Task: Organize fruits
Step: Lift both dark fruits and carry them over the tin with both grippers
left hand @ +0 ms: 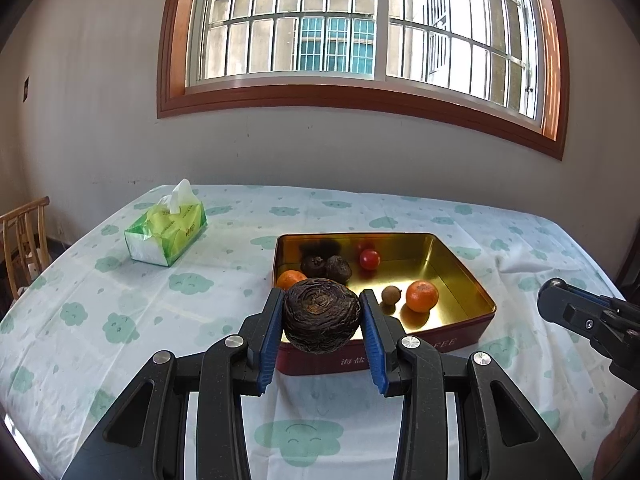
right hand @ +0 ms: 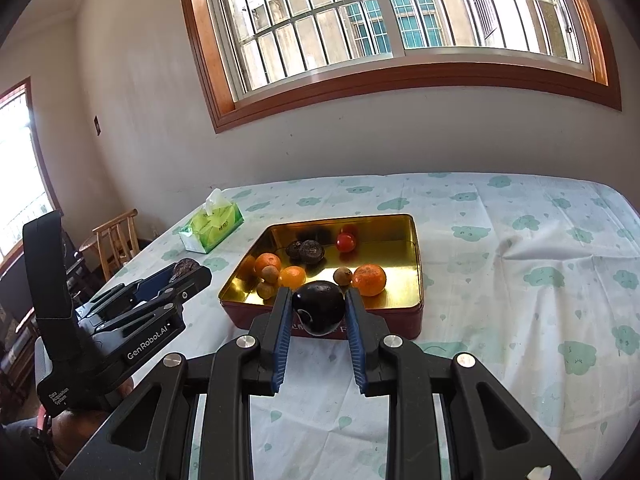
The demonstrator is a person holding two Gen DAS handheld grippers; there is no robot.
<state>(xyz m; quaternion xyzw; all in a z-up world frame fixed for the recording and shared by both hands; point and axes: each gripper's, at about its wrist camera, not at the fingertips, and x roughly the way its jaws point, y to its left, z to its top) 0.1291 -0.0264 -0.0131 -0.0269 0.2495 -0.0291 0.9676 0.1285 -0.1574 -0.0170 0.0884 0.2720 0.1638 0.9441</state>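
My left gripper [left hand: 322, 310] is shut on a wrinkled dark brown fruit [left hand: 321, 314], held just in front of the near wall of a gold-lined red tin [left hand: 452, 336]. My right gripper [right hand: 318, 308] is shut on a smooth, shiny dark purple fruit [right hand: 319, 307], also at the tin's [right hand: 416, 312] near edge. Inside the tin lie mandarins [right hand: 369, 279], a red tomato [right hand: 345, 243], small brown round fruits [right hand: 343, 276] and two wrinkled dark fruits [right hand: 306, 251]. In the right wrist view the left gripper [right hand: 188, 274] appears at the left with its dark fruit [right hand: 186, 267].
A green tissue pack [left hand: 166, 232] lies on the cloud-patterned tablecloth [left hand: 168, 320] at the far left. A wooden chair [left hand: 24, 240] stands past the table's left edge. A wall with a barred window [left hand: 360, 28] rises behind the table.
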